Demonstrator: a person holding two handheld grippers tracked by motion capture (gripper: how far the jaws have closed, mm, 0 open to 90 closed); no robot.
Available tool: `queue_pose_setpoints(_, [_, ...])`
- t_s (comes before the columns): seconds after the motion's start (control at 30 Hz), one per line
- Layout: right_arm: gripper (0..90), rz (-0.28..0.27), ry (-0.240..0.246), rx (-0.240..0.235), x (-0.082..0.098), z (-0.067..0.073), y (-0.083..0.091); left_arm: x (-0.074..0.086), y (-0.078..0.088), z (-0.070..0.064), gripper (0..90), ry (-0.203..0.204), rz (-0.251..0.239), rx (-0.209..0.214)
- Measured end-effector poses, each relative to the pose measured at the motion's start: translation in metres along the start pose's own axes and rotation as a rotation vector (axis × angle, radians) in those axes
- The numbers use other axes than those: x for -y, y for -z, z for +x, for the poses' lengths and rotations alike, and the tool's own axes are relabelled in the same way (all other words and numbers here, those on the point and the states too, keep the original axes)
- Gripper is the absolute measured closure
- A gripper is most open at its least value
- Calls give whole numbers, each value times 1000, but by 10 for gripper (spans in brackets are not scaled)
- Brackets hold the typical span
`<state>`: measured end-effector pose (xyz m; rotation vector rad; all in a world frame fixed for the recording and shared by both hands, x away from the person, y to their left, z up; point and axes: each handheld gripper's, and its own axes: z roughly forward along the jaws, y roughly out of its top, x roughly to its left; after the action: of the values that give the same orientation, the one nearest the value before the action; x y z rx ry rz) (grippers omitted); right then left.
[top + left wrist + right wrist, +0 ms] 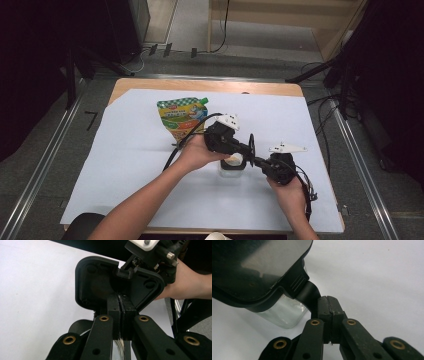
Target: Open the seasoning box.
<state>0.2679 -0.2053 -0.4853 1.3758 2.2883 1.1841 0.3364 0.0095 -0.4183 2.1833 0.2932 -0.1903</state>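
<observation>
Fingers of our left gripper (121,315) press together on the raised edge of a black lid (100,282), which stands upright before them. Our right gripper (329,308) has its fingers together on the lid's tab (308,293), beside a clear glass jar (284,312). Both meet at the jar (233,162) mid-desk (200,86), on white paper (125,165); a colourful pouch (183,116) lies behind.
</observation>
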Motion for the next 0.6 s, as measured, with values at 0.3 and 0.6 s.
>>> queue_pose_setpoints(0.3, [900, -8, 4, -2, 0, 1, 3, 3, -3, 6, 778, 38, 45, 57])
queue_pose_setpoints(0.6, [836, -27, 25, -40, 6, 16, 28, 9, 20, 3, 575, 54, 51, 54])
